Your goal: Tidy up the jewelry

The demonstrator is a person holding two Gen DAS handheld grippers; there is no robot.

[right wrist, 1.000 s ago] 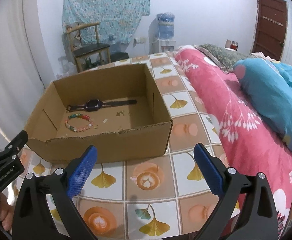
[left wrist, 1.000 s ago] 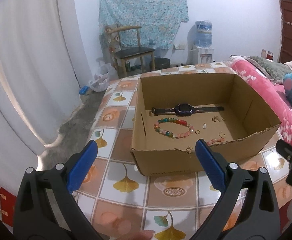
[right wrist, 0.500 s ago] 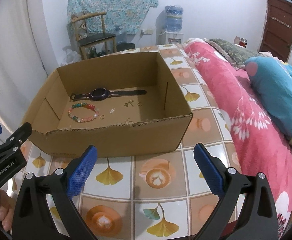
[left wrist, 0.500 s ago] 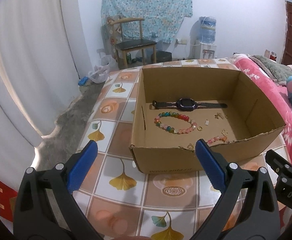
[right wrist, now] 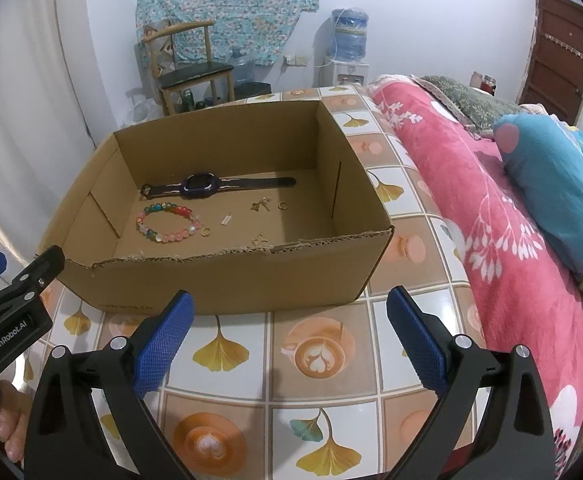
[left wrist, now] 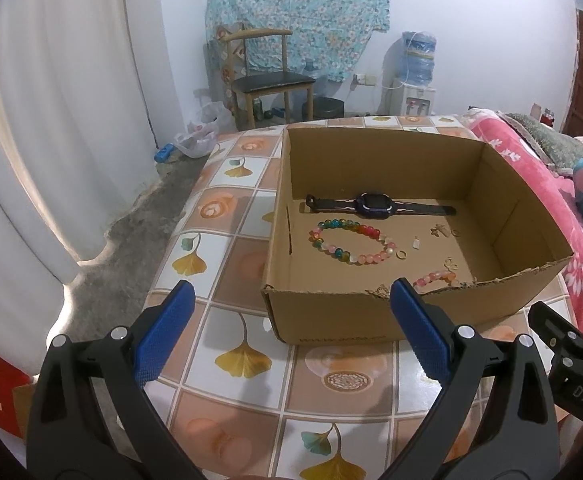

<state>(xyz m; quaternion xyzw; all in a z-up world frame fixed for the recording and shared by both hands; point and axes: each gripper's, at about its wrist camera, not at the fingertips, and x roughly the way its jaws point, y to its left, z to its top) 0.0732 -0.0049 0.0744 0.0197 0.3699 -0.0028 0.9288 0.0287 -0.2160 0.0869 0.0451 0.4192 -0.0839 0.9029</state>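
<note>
An open cardboard box stands on the tiled table. Inside lie a dark watch, a multicoloured bead bracelet, a pink bead bracelet half hidden behind the front wall, small gold rings and tiny charms. My left gripper is open, held in front of the box's near wall. My right gripper is open too, just before the same wall, nothing between its fingers.
The table wears a tile-patterned cloth with ginkgo leaves. A pink floral blanket and a blue pillow lie to the right. Behind stand a wooden chair and a water dispenser. White curtains hang left.
Both grippers have risen and drawn slightly back, so the views look down into the box from higher. The jewellery has not moved.
</note>
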